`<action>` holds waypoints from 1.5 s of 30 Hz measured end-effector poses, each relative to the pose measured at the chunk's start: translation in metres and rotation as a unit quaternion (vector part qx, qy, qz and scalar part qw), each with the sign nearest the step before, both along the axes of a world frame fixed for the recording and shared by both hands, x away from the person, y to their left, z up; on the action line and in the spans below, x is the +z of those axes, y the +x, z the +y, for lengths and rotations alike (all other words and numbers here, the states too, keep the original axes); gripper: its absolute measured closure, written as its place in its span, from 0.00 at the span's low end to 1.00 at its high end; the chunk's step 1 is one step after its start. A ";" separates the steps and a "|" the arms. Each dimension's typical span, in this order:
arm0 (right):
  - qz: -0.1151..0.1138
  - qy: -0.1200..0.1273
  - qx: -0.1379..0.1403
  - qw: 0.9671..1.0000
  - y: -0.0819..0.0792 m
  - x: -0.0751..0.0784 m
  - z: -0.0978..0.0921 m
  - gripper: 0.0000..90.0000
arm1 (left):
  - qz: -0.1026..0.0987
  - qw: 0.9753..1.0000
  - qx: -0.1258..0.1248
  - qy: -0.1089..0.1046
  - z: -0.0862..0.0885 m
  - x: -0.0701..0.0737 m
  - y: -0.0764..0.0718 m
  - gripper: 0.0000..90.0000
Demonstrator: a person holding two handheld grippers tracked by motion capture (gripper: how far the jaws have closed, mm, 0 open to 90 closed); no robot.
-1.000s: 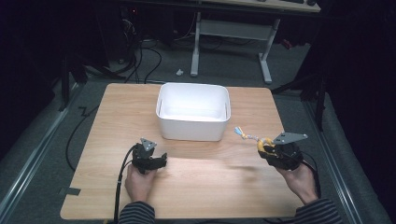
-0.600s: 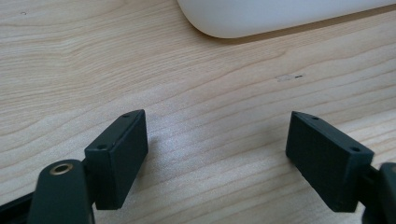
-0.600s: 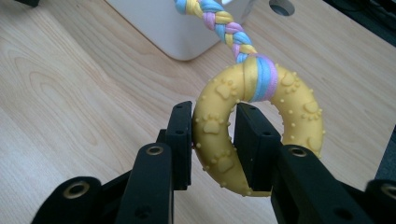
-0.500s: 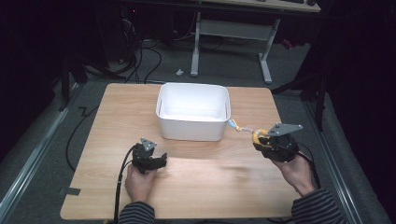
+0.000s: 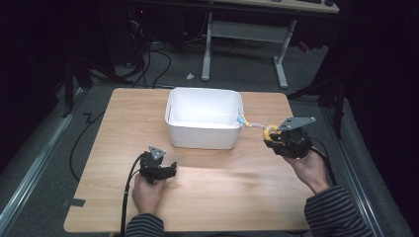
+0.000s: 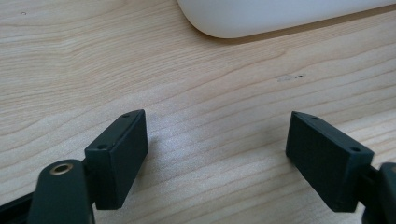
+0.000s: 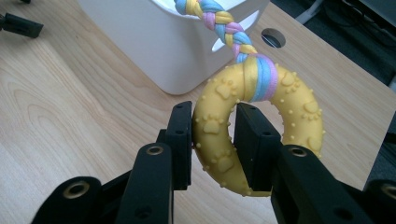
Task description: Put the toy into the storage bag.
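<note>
A yellow ring toy [image 7: 261, 126] with paw prints and a braided pastel rope [image 7: 219, 23] hangs in the air, and my right gripper [image 7: 213, 135] is shut on the ring. In the high view that right gripper [image 5: 272, 139] is held above the table just right of the white bin [image 5: 203, 134], with the toy's rope [image 5: 250, 124] reaching the bin's right rim. My left gripper [image 5: 168, 172] rests low on the table in front of the bin's left corner. Its jaws [image 6: 215, 154] stand wide open over bare wood.
The wooden table [image 5: 222, 197] has a round cable hole [image 7: 274, 38] near its right far corner. Cables trail from both grippers. Beyond the table stand a desk frame [image 5: 247, 34] and floor cables [image 5: 148, 59]. The bin's rounded corner [image 6: 261, 18] lies ahead of the left gripper.
My right gripper has carried the ring toy up and leftward toward the bin; the rope end now reaches the bin's right rim. The left gripper has stayed put.
</note>
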State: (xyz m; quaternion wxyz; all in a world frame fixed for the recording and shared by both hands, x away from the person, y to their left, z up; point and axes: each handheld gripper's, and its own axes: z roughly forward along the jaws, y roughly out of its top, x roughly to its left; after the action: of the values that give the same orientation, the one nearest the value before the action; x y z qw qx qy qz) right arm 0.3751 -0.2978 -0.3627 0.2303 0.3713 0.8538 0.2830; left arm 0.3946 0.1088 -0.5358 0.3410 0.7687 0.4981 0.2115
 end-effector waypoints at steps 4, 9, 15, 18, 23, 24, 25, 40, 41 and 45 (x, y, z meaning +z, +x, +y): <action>0.001 0.001 0.002 1.000 0.006 0.003 0.003 0.76 | 0.000 1.000 0.000 0.000 0.000 0.000 0.000 0.24; 0.003 0.007 0.003 1.000 0.015 0.008 0.006 0.76 | 0.000 1.000 0.000 0.000 0.000 0.000 0.000 0.24; 0.007 0.012 0.006 1.000 0.024 0.014 0.011 0.76 | 0.000 1.000 0.000 0.000 0.000 0.000 0.000 0.24; 0.006 0.009 0.006 1.000 0.028 0.016 0.014 0.76 | 0.000 1.000 0.000 0.000 0.000 0.000 0.000 0.24; 0.009 0.016 0.006 1.000 0.036 0.019 0.018 0.76 | 0.000 1.000 0.000 0.000 0.000 0.000 0.000 0.24; 0.009 0.015 0.005 1.000 0.037 0.020 0.019 0.76 | 0.000 1.000 0.000 0.000 0.000 0.000 0.000 0.24; 0.008 0.014 0.006 1.000 0.039 0.020 0.020 0.76 | 0.000 1.000 0.000 0.000 0.000 0.000 0.000 0.24; 0.005 0.006 0.016 1.000 0.067 0.023 0.040 0.76 | 0.000 1.000 0.000 0.000 0.000 0.000 0.000 0.24; 0.006 0.008 0.016 1.000 0.069 0.023 0.041 0.76 | 0.000 1.000 0.000 0.000 0.000 0.000 0.000 0.24; 0.008 0.013 0.022 1.000 0.074 0.026 0.049 0.76 | 0.000 1.000 0.000 0.000 0.000 0.000 0.000 0.24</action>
State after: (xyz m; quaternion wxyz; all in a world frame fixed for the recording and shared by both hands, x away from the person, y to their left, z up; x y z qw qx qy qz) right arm 0.4492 -0.2492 -0.3365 0.2121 0.3573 0.8599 0.2964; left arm 0.3946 0.1088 -0.5358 0.3407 0.7687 0.4983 0.2115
